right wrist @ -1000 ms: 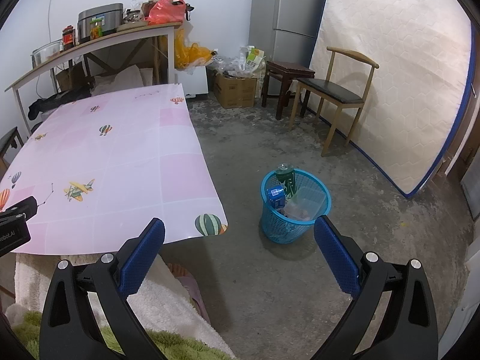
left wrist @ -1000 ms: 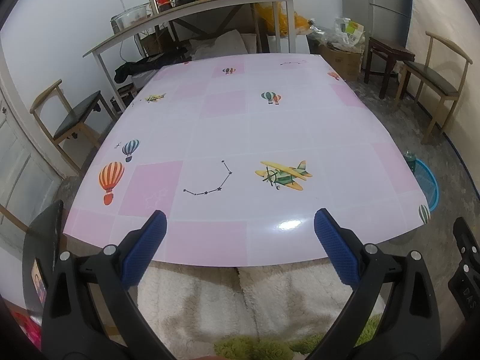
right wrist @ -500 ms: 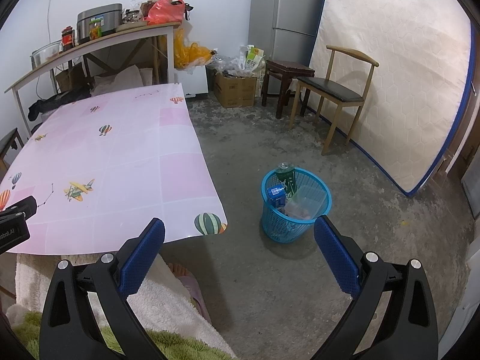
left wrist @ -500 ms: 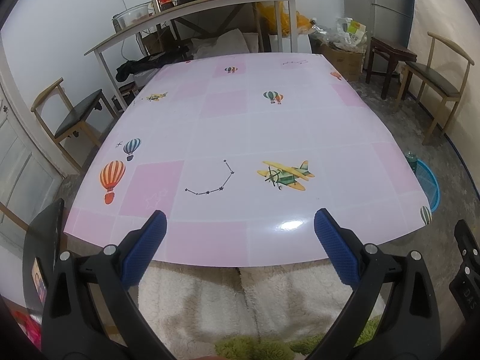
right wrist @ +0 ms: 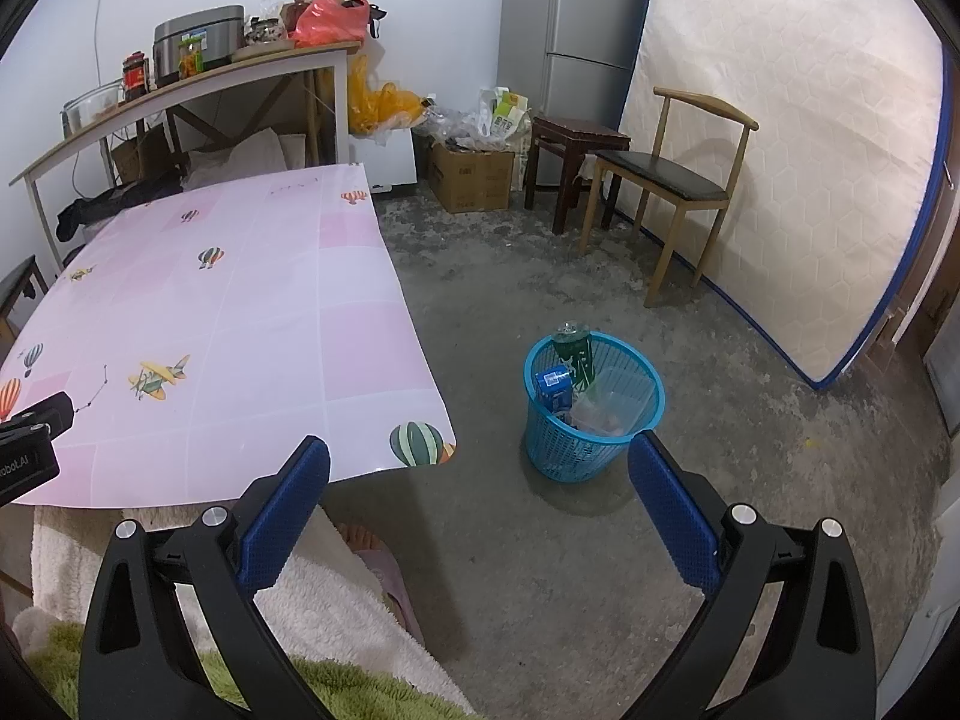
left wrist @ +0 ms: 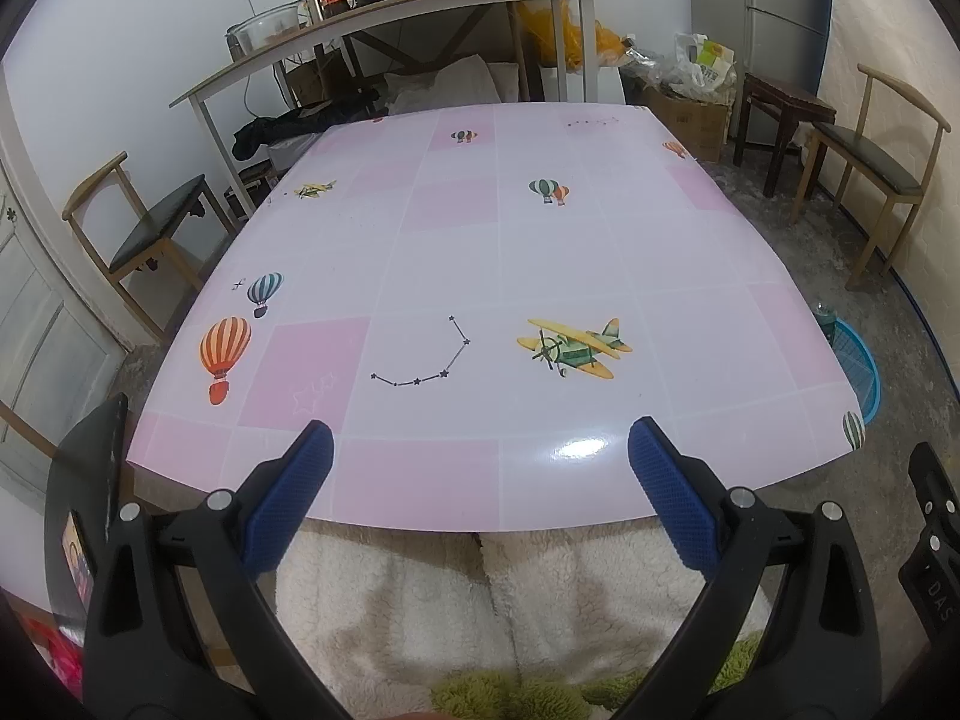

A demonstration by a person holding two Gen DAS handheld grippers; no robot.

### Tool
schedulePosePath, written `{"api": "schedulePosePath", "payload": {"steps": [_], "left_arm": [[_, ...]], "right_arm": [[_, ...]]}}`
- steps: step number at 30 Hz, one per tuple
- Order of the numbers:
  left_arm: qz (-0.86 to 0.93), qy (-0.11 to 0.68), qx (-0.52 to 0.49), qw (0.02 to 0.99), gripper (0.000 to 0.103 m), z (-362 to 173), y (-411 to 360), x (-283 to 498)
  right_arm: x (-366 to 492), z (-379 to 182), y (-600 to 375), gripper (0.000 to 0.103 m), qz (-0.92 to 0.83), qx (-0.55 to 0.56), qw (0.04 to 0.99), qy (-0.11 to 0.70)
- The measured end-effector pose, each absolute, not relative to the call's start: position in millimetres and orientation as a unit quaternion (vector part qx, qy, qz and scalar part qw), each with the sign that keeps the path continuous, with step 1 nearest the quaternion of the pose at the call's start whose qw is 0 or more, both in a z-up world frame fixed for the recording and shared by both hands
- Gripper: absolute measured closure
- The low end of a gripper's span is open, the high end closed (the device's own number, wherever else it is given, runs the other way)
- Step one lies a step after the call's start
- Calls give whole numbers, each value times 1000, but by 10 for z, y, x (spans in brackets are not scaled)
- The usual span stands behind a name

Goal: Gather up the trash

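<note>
The left gripper (left wrist: 480, 450) hung with its blue-padded jaws spread wide and nothing between them, poised over the near edge of the pink table (left wrist: 540, 252), whose glossy cover carried printed balloons and a yellow biplane (left wrist: 570, 348). The right gripper (right wrist: 480, 462) was likewise splayed apart and empty, held off the table's corner and looking down at the concrete floor (right wrist: 690, 540). In the right wrist view the blue trash basket (right wrist: 561, 450) stood on the floor at about 1 o'clock from that gripper, well apart from the table's corner, and it held a green bottle (right wrist: 575, 354) leaning upright against the far rim, a small blue carton (right wrist: 553, 389) at its 9 o'clock side, and some clear plastic (right wrist: 612, 402) toward 3 o'clock. From the left wrist view only a sliver of the basket's rim showed past the table's edge at 3 o'clock. A wooden chair (right wrist: 672, 180) stood at 12 o'clock beyond the basket, near a mattress (right wrist: 780, 150) propped against the wall
</note>
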State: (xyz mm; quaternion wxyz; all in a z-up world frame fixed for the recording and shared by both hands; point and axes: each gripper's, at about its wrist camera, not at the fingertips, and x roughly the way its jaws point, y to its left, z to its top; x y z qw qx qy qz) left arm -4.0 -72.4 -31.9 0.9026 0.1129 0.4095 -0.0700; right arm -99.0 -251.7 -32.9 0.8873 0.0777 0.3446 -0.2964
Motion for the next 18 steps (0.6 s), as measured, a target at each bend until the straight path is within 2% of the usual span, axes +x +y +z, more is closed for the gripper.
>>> {"api": "schedulePosePath", "payload": {"steps": [18], "left_arm": [[-69,410,111,903,8,-337,-720,-44]], "right_arm": [[-1005,-357,-2506,6,-296,79,888,344]]}}
